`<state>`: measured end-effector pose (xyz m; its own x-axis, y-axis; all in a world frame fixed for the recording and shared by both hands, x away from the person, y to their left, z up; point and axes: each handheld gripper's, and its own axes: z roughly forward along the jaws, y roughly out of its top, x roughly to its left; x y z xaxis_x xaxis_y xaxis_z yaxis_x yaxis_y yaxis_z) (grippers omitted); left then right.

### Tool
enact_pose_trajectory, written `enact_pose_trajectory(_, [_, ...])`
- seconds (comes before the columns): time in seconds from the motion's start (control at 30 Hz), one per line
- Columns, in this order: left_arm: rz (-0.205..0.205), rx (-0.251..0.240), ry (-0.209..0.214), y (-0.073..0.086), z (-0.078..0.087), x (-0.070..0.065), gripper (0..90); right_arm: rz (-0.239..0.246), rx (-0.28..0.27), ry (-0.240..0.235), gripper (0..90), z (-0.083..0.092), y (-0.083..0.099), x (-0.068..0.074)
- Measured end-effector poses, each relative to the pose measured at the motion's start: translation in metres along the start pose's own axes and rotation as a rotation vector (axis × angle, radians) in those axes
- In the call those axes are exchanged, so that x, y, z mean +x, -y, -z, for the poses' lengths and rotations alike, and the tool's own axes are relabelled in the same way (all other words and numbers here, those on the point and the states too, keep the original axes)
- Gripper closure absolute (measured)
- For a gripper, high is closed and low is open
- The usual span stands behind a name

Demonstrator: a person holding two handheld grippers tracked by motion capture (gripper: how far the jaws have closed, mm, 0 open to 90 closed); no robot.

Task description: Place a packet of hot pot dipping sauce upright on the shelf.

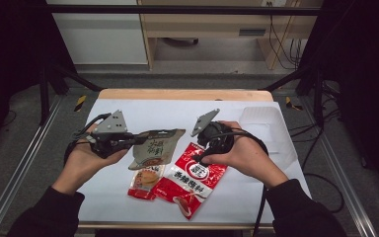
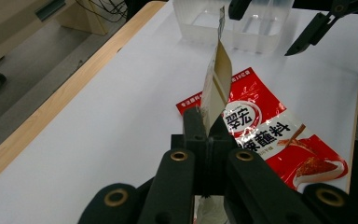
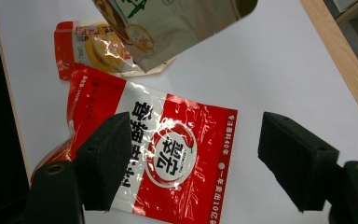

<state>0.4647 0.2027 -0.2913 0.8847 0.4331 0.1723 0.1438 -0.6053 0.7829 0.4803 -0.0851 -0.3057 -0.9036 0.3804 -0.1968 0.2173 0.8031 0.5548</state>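
Note:
My left gripper (image 1: 137,138) (image 2: 208,126) is shut on the edge of a beige snack pouch (image 1: 155,147) (image 2: 216,79) and holds it off the white table, above the other packets. A large red sauce pouch (image 1: 192,175) (image 3: 168,154) lies flat near the front of the table. My right gripper (image 1: 205,148) (image 3: 200,154) hangs open just above it, with the pads wide apart and nothing between them. A small red and orange packet (image 1: 144,182) (image 3: 98,49) lies to the left of the red pouch, partly under the beige pouch (image 3: 177,23).
A clear plastic container (image 1: 266,123) (image 2: 242,23) stands at the back right of the white table sheet (image 1: 177,111). The wooden table edge (image 1: 185,94) (image 3: 345,60) runs along the far side. Black frame posts stand at both sides.

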Motion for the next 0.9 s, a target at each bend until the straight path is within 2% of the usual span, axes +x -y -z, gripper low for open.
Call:
enact_pose_trajectory(0.17, [-0.01,0.012,0.012,-0.003,-0.009,-0.003,90.0,-0.002,0.021,-0.001,24.7,-0.005,-0.001,-0.002])
enact_pose_trajectory(0.3, [-0.016,0.009,0.025,-0.003,-0.013,-0.005,90.0,0.016,0.03,0.003,24.1,-0.006,-0.002,-0.004])
enact_pose_trajectory(0.5, [-0.026,0.018,0.033,-0.004,-0.019,-0.007,90.0,0.022,0.028,0.008,25.2,-0.007,-0.002,-0.005])
enact_pose_trajectory(0.7, [-0.027,0.015,0.049,-0.006,-0.024,-0.009,90.0,0.057,0.018,0.028,26.3,-0.011,-0.002,-0.005])
enact_pose_trajectory(0.9, [-0.034,0.021,0.06,-0.008,-0.028,-0.013,90.0,0.064,0.007,0.007,28.5,-0.014,-0.002,-0.006])
